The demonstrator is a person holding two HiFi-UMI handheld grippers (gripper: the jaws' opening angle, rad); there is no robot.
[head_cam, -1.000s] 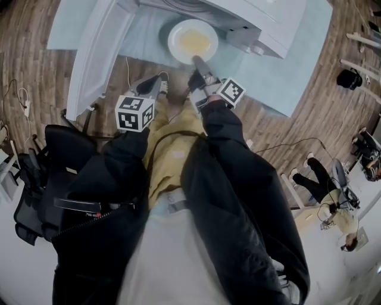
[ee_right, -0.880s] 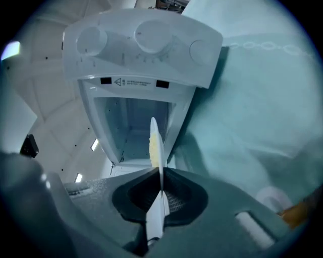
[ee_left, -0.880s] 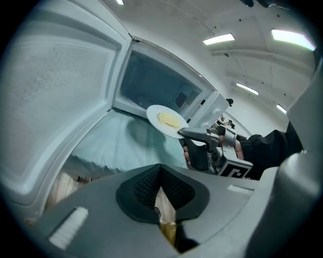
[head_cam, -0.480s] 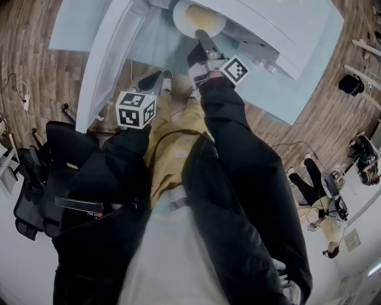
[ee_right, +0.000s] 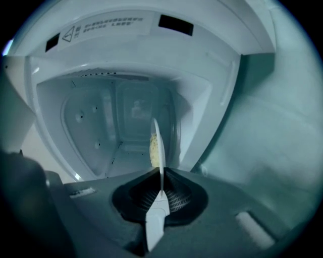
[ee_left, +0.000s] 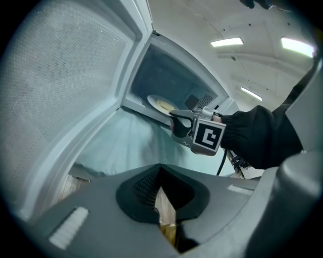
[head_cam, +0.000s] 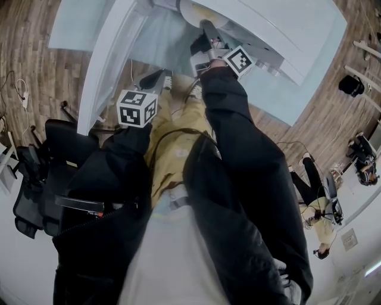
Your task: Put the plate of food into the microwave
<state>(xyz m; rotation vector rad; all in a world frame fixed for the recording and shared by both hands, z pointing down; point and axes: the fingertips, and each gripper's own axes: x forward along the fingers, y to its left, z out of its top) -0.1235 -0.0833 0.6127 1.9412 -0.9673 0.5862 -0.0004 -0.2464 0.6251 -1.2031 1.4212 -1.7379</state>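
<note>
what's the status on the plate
Right tongs shut on plate rim. Plate at microwave mouth. Left tongs shut, empty. Door open, nothing blocking.

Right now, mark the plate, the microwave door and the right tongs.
plate (ee_left: pixel 151 102): left gripper view, bare near rim.
microwave door (ee_left: pixel 65 85): left gripper view, inner mesh panel.
right tongs (ee_right: pixel 160 194): right gripper view, between the tips, clamped on the plate edge.

Moved: plate (head_cam: pixel 191 10) of food, from over the blue cloth (head_cam: pixel 297 83) forward into the microwave (head_cam: pixel 280 27) opening, now partly under its top. With it, right gripper (head_cam: pixel 208 28) advanced, arm stretched further.
</note>
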